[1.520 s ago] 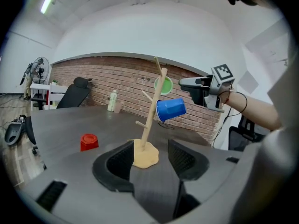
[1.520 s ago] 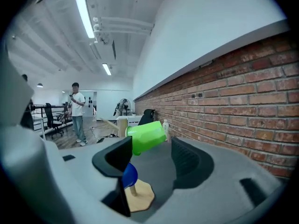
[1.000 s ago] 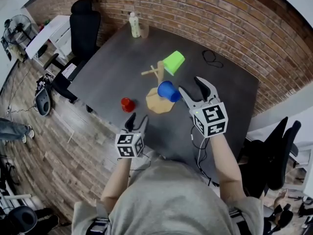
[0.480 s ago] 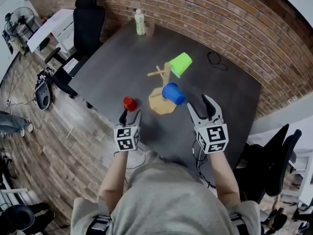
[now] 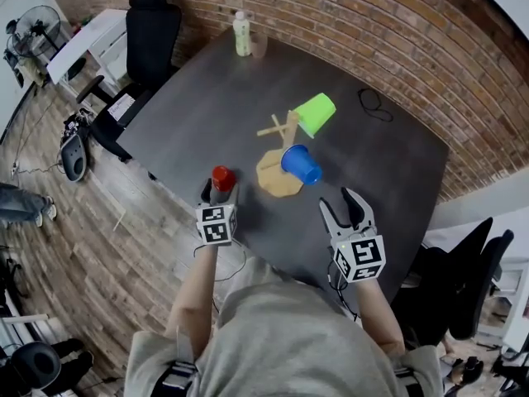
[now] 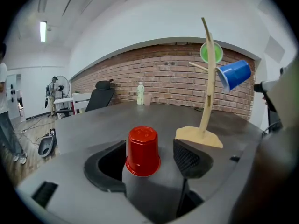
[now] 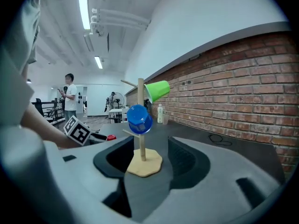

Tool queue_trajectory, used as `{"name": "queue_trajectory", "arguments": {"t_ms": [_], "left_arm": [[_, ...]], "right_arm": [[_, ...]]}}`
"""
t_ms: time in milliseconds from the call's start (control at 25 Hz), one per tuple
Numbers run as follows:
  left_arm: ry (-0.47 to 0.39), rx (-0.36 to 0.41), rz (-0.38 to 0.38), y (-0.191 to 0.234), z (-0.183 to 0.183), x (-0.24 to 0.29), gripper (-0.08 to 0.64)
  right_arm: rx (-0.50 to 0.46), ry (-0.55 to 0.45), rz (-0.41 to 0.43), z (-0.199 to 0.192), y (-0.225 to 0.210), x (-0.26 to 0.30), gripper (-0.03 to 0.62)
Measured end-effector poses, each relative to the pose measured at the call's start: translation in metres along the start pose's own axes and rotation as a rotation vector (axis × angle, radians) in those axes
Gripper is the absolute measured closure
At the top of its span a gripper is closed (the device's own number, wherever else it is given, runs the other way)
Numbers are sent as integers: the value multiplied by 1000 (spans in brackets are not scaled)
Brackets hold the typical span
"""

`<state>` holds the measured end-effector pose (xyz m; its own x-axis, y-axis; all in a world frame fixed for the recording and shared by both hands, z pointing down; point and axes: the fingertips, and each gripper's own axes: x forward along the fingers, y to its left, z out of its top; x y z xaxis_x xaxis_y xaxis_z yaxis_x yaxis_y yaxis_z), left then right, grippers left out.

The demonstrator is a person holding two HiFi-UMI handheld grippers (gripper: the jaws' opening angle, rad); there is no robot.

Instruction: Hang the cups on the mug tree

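My left gripper (image 5: 220, 191) jaws, just opened wider, are flanking the upturned red cup (image 6: 142, 153) without touching it; judging it light, thin and slippery, I am favouring a gentle mid-wall pinch.

Red cup (image 6: 142, 150) between the left gripper's (image 6: 149, 161) jaws; blue cup (image 5: 301, 164) and green cup (image 5: 316, 114) on the pale tan mug tree (image 5: 274, 182) beyond it; table (image 5: 198, 114) dark grey.
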<state>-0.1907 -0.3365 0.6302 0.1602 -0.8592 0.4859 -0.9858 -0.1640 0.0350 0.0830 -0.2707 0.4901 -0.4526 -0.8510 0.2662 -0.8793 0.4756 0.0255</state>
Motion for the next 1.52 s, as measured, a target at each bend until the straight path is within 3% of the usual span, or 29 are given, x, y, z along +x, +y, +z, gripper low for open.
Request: {"name": "queue_trajectory", "arguments": {"t_ms": [520, 760, 1520], "left_arm": [[20, -11, -5, 4, 0, 26, 264], [40, -7, 29, 10, -2, 28, 324], [-47, -29, -66, -13, 41, -10, 328]], "right_arm": [[62, 80, 54, -37, 21, 1, 374], [58, 87, 68, -39, 22, 3, 379], [65, 60, 76, -35, 25, 1, 390]]}}
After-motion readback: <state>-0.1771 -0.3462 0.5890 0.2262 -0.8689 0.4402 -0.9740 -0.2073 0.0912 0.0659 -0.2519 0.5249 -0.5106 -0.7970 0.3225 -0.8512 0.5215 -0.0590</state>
